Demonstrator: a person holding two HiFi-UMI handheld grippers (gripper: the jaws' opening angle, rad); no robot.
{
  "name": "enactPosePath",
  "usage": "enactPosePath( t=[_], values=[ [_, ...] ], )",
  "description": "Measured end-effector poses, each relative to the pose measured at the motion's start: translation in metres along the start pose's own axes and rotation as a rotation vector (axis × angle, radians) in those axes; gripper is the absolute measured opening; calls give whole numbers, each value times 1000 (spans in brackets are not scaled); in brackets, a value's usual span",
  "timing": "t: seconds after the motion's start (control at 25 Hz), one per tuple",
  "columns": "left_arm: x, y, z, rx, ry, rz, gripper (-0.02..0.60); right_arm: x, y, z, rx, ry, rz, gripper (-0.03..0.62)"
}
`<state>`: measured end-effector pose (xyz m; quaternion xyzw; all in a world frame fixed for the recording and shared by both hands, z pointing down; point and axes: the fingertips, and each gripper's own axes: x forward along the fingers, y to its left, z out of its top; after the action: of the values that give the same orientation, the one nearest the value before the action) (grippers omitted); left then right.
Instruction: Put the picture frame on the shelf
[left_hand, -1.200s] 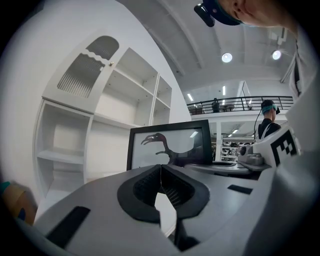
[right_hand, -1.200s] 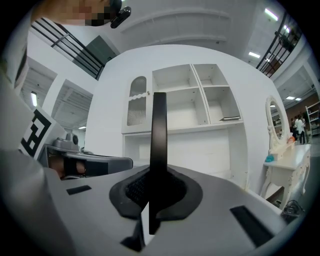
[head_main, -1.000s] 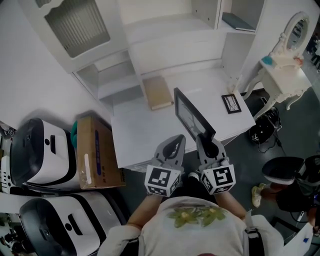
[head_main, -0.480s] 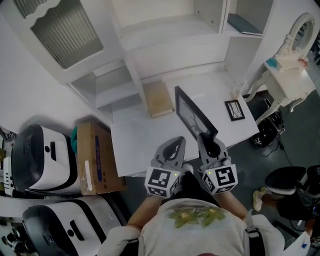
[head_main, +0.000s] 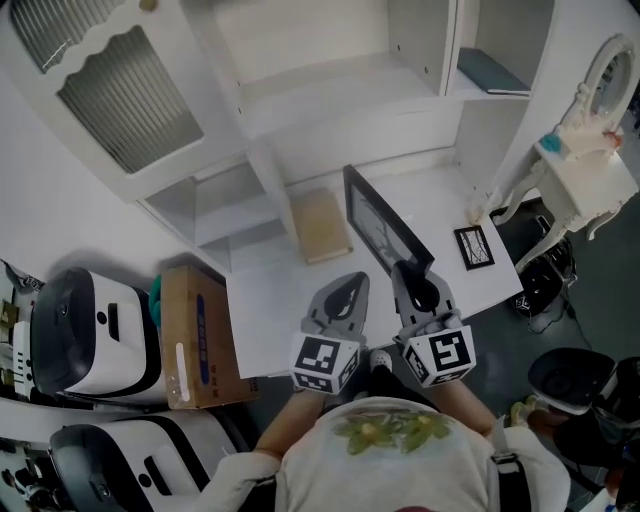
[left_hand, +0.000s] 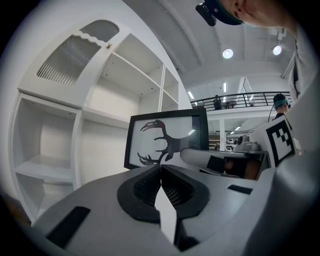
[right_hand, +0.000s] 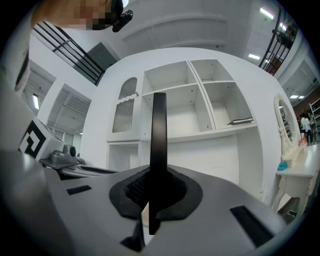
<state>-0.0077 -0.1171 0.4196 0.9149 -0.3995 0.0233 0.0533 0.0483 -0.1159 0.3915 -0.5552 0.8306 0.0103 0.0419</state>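
Note:
A black picture frame (head_main: 383, 228) with a dark antlered-animal print is held upright above the white desk (head_main: 290, 300) by my right gripper (head_main: 413, 283), shut on its lower edge. The right gripper view shows the frame (right_hand: 158, 140) edge-on, pinched between the jaws, with the white shelf unit (right_hand: 200, 100) behind it. From the left gripper view the frame's face (left_hand: 166, 140) appears ahead and to the right. My left gripper (head_main: 345, 293) is beside the right one, jaws shut on nothing. The open white shelves (head_main: 330, 60) rise behind the desk.
A tan book (head_main: 320, 225) and a small black-framed picture (head_main: 474, 247) lie on the desk. A cardboard box (head_main: 195, 335) and white machines (head_main: 90, 330) stand to the left. At the right stands a white vanity table (head_main: 585, 180) with a mirror. A flat dark item (head_main: 495, 72) lies in a shelf compartment.
The view has tilted up toward the shelves. Both grippers and the frame have moved slightly forward, farther over the desk. The grip on the frame is unchanged.

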Motion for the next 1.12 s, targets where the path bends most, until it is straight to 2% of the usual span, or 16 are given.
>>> enactPosePath(
  t=[0.28, 1.12],
  values=[
    [16, 12, 14, 17, -22, 16, 28, 22, -7, 15, -16, -46, 20, 35],
    [34, 53, 16, 5, -22, 80, 28, 74, -21, 53, -59, -169, 51, 35]
  ],
)
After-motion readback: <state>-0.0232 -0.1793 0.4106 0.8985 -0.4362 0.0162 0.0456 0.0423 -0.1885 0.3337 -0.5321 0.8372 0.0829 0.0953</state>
